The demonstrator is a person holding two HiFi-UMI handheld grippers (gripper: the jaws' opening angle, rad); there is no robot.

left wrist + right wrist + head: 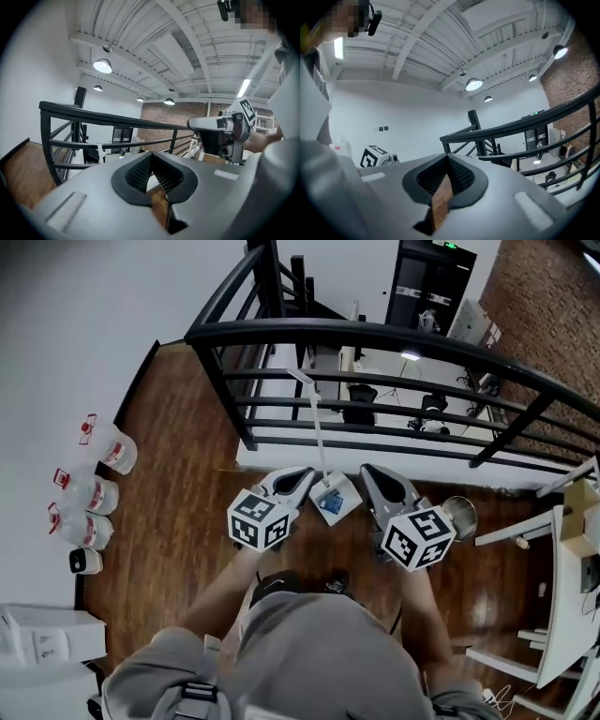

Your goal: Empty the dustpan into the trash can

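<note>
A white dustpan (336,500) with a long white handle (312,423) stands on the wood floor just before the black railing, with something blue lying in the pan. A round metal trash can (459,516) sits on the floor to its right. My left gripper (304,476) hovers just left of the pan and my right gripper (371,474) just right of it; neither touches it. Both point forward at the railing. In the left gripper view the left gripper's (151,157) jaws meet at the tip, empty. The right gripper's (447,160) jaws are likewise closed on nothing.
The black metal railing (375,338) runs across ahead, with a drop to a lower floor behind it. Three water jugs (91,493) line the left wall, with a white box (47,634) at lower left. White furniture (572,596) stands at the right.
</note>
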